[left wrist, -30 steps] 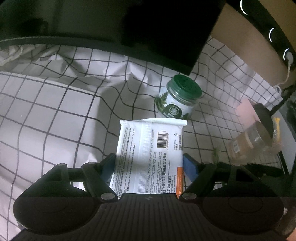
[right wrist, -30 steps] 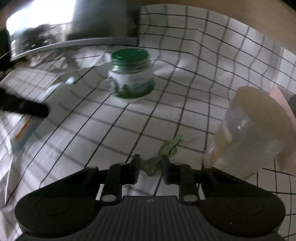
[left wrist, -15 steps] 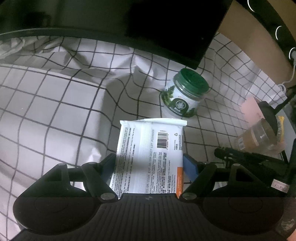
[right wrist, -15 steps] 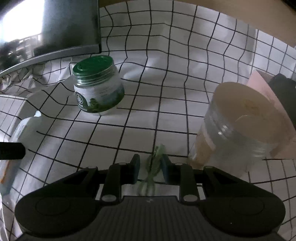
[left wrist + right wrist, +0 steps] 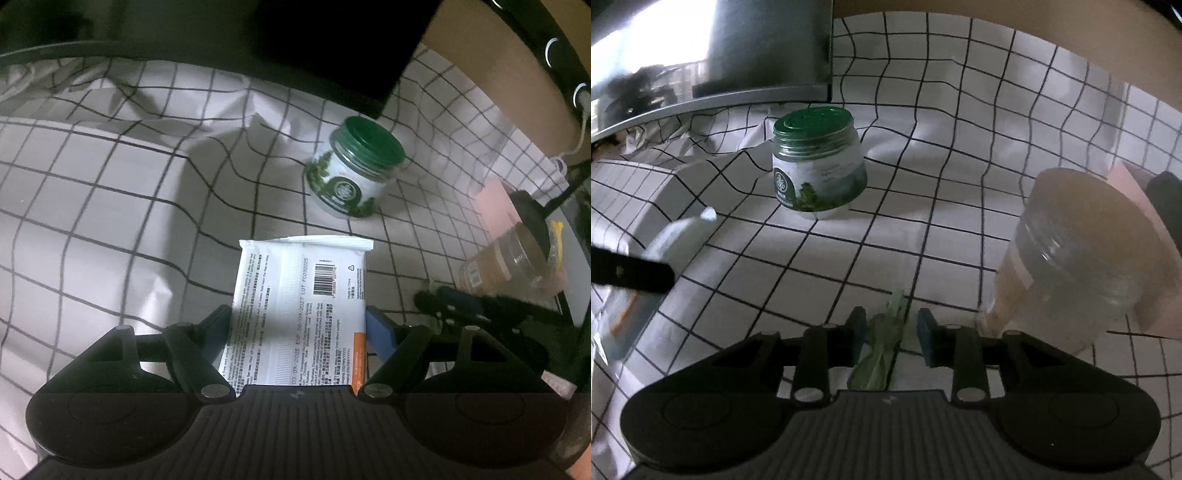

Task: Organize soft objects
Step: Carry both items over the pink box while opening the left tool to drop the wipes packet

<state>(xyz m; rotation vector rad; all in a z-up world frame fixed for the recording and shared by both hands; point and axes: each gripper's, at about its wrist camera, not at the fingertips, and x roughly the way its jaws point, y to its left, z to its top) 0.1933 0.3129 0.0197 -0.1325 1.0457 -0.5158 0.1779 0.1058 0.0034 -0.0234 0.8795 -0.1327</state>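
A white wipes pack (image 5: 303, 295) with a barcode stands between the blue pads of my left gripper (image 5: 299, 325), which is shut on its two sides above the checked cloth (image 5: 110, 221). In the right wrist view the same pack (image 5: 676, 240) shows blurred at the left, behind a dark finger of the left gripper (image 5: 628, 273). A thin green soft strip (image 5: 886, 332) hangs between the pads of my right gripper (image 5: 890, 332). Its jaws are closing on the strip, which runs back under the gripper body.
A green-lidded jar (image 5: 820, 170) stands upright mid-cloth. A clear plastic cup (image 5: 1089, 258) lies tilted at the right, against a pink sheet (image 5: 1137, 192). A dark monitor (image 5: 258, 37) spans the back. The right gripper (image 5: 480, 302) shows dark beside the left.
The green strip lay on the cloth a second ago and now hangs lengthwise between the right pads. The right view has swung about. The wipes pack stays gripped in the left.
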